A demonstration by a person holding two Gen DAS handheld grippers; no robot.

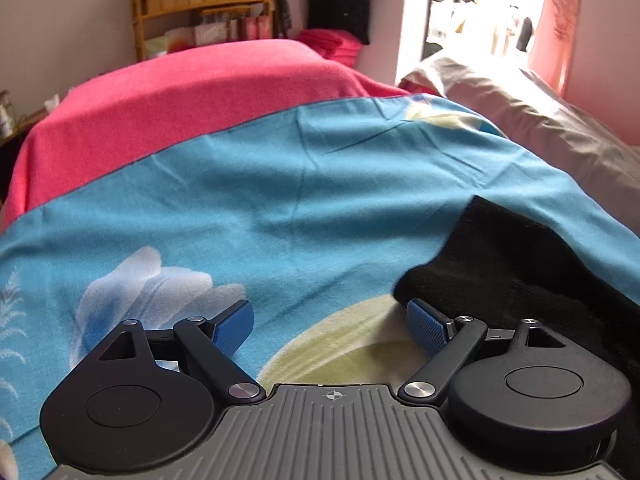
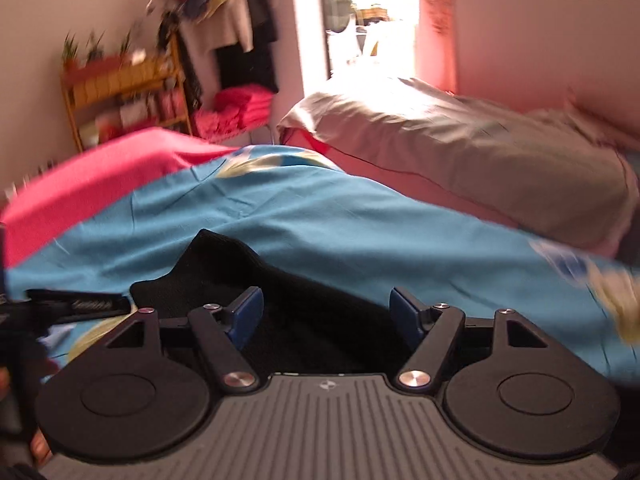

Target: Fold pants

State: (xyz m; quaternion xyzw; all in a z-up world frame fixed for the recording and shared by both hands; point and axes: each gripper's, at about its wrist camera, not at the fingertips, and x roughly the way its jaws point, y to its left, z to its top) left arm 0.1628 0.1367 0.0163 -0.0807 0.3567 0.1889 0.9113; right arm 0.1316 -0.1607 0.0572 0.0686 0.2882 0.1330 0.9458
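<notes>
**A:** Where are the pants right now?

**B:** The black pants [image 2: 304, 300] lie in a loose heap on the blue flowered bedspread [image 1: 280, 184], on the bed. In the left wrist view they sit off to the right, with one rounded edge just beside that gripper's right pad.

**A:** And the grippers?

**B:** The left gripper [image 1: 330, 326] has its jaws wide apart over the bedspread, holding nothing. The right gripper [image 2: 326, 312] is also spread wide, low over the dark cloth, and no fabric is pinched between its pads. Its view is blurred, so I can't tell whether the pads touch the cloth.

**A:** So which step is this?

**B:** I'd judge it the very start: the garment is bunched, not laid flat, and no fold is visible.

**A:** What does the next move call for?

**B:** Probably each gripper closing on an edge of the cloth, well apart from the other, to draw it out flat. Black on black hides the waistband and legs, so finding a true edge is the hard part.
</notes>
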